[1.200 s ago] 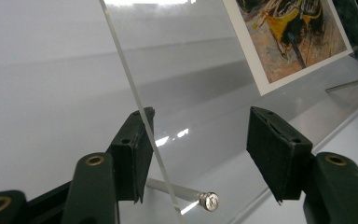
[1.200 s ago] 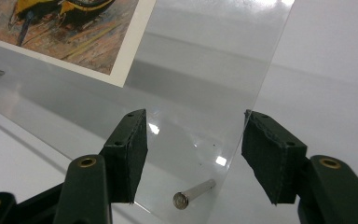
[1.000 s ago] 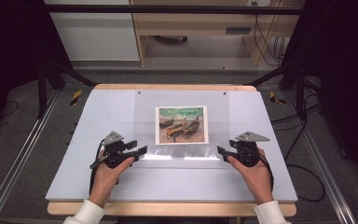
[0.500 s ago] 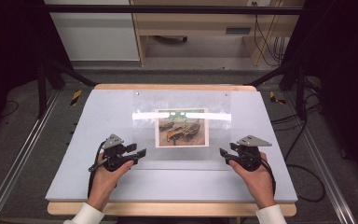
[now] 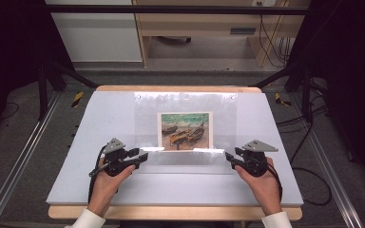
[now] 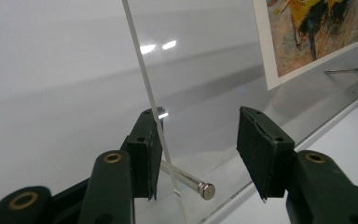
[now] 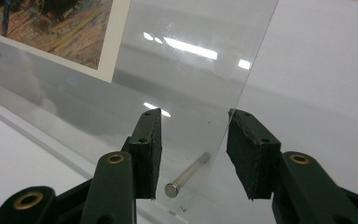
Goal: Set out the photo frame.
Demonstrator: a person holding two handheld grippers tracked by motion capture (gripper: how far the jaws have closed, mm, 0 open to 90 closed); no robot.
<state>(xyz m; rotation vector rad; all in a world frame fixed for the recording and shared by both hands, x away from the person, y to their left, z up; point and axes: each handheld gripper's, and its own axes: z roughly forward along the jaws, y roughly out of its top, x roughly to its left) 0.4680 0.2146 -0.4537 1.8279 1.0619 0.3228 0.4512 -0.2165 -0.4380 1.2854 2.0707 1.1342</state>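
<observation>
White tabletop [image 5: 100, 118] under a dark room: a clear acrylic sheet [image 5: 185, 102] lies mid-table, long axis left to right, over a boat picture [image 5: 185, 130]. My left gripper [image 5: 141, 155] and right gripper [image 5: 228, 158] point inward at its near corners, forearms low, jaws just closing around the sheet's edges, not clamped.

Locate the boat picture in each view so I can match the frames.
High view: the boat picture lies mid-table under the clear sheet.
Left gripper view: its corner sits at the upper right.
Right gripper view: its corner sits at the upper left.
Shared landmark: the picture's white border, seen through the clear sheet.
</observation>
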